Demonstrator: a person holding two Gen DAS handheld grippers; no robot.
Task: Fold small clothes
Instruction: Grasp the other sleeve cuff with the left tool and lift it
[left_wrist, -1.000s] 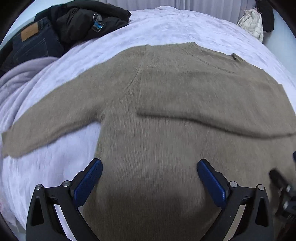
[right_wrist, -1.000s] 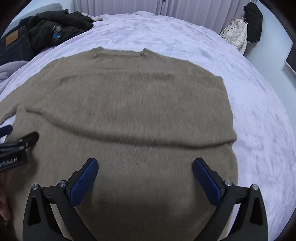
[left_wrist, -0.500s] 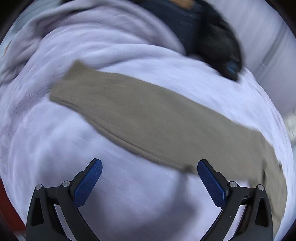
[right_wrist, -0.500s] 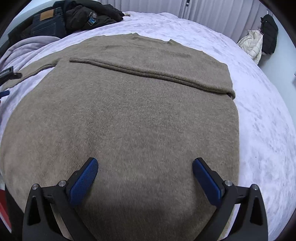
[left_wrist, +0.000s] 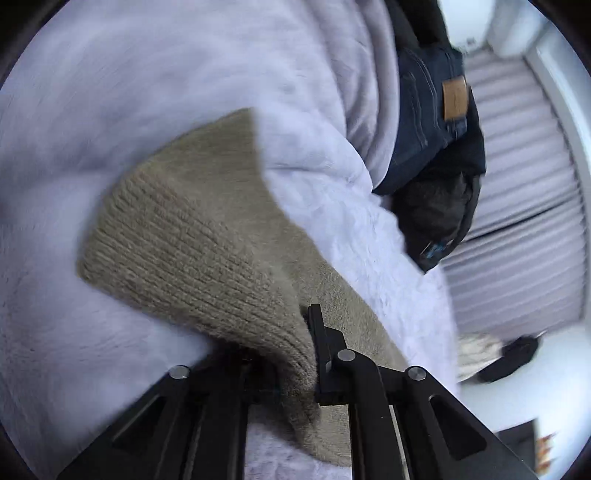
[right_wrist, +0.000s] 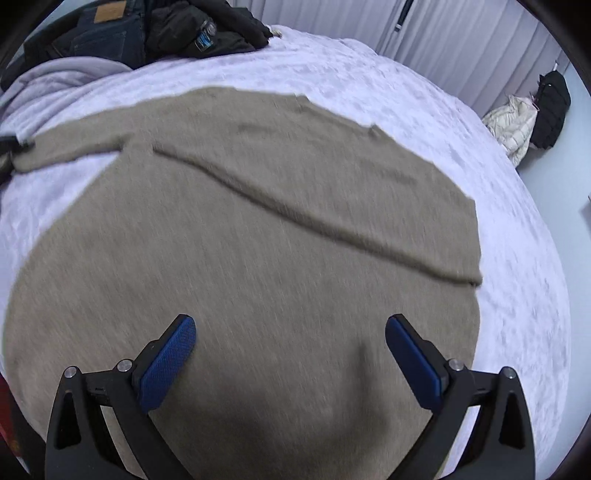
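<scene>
Soft even daylight, motion blur, fisheye bending, dark vignetted corners

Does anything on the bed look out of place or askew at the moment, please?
Nothing looks damaged or spilled. The sweater lies flat on the blanket, one sleeve folded across its chest. The left gripper pinches the other sleeve's cuff, while the right gripper hovers open. Dark clothes are heaped near the bed's far corner.
</scene>
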